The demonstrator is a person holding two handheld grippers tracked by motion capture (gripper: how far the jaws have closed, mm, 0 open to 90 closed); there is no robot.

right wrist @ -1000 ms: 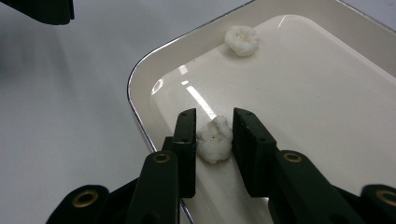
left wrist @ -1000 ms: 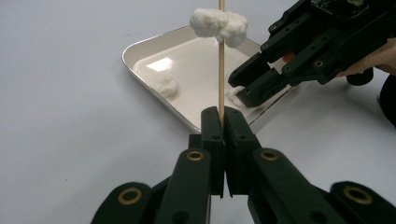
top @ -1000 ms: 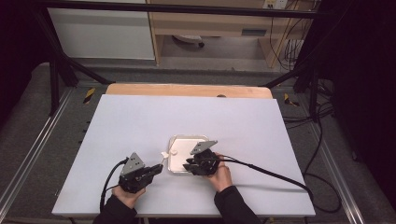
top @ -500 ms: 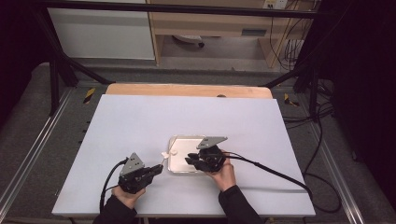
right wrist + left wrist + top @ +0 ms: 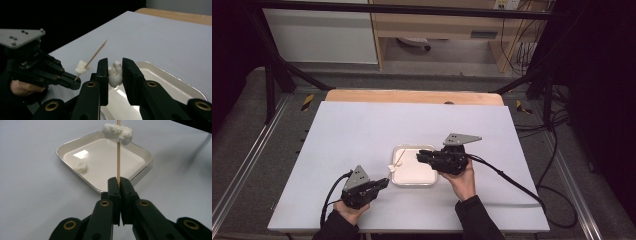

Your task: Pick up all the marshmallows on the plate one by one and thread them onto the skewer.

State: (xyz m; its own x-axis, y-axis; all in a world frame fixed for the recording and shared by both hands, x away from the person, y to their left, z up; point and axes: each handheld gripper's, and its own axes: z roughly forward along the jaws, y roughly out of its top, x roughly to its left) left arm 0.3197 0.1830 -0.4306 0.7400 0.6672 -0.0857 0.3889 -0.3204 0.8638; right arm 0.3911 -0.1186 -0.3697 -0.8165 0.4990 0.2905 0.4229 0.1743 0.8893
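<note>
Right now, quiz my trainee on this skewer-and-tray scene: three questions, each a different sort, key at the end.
1. True or false: the left gripper is shut on the skewer.
2. What does the right gripper hold: A a white lump, B a spoon, C nothing?
3. How many white lumps lie in the tray, seen from the left gripper view?

Key: 1 true. 2 A. 3 one.

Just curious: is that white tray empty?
No. One white fluffy piece lies in the tray, near a corner.
</note>
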